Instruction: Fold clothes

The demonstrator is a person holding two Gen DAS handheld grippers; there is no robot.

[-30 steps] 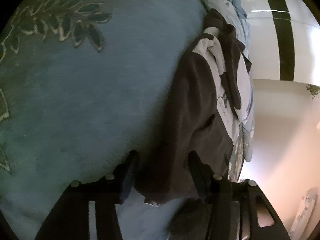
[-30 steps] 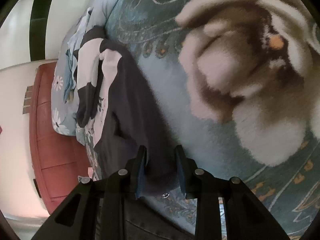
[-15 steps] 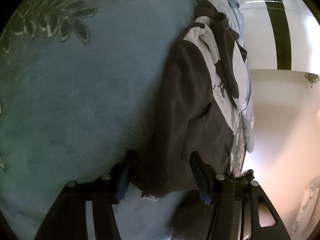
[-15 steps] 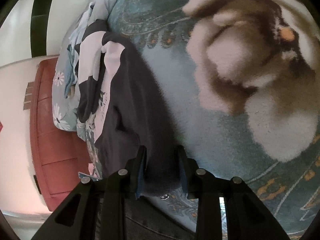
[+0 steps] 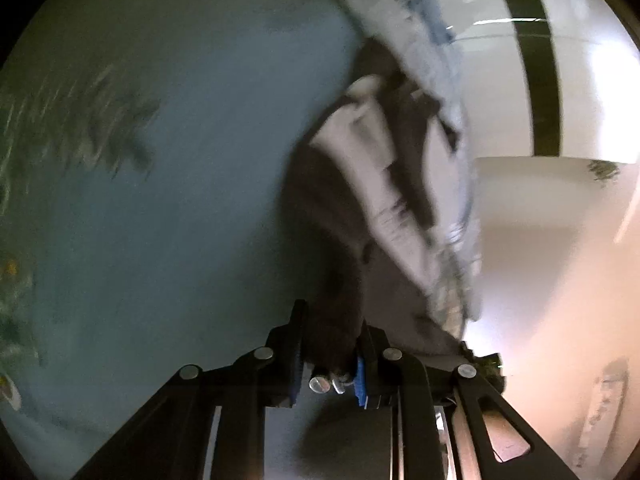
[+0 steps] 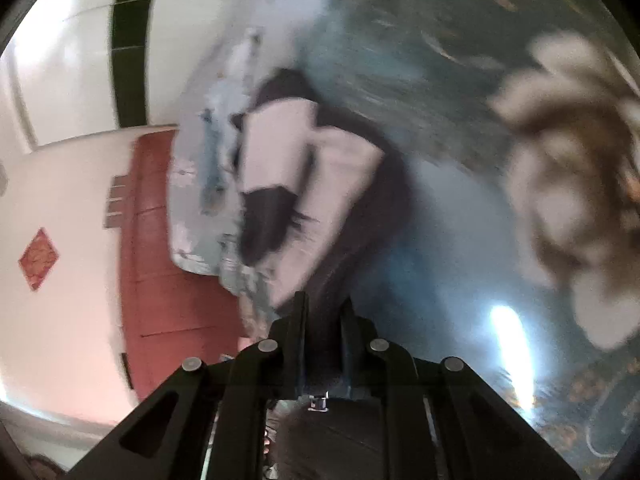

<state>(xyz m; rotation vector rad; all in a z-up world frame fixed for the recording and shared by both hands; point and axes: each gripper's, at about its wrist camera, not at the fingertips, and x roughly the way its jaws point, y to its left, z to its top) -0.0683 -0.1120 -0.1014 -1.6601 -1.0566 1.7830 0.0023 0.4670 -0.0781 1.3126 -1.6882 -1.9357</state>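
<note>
A dark grey and white garment (image 5: pixel 352 208) stretches over a teal floral blanket (image 5: pixel 180 200); it also shows in the right wrist view (image 6: pixel 352 208). My left gripper (image 5: pixel 330 344) is shut on a bunched dark edge of the garment. My right gripper (image 6: pixel 324 332) is shut on another dark edge of it. The garment hangs taut away from both grippers. Both views are blurred by motion.
A light blue floral quilt (image 5: pixel 436 60) lies bunched past the garment, also seen in the right wrist view (image 6: pixel 208 168). A red wooden headboard (image 6: pixel 168 280) stands at the left. A white wall with a dark stripe (image 5: pixel 536 60) is behind. A large pale flower pattern (image 6: pixel 572 200) marks the blanket.
My left gripper has closed tighter on the garment. Both grippers have pulled up and back, and the garment has lifted and stretched. The views have swung toward the wall.
</note>
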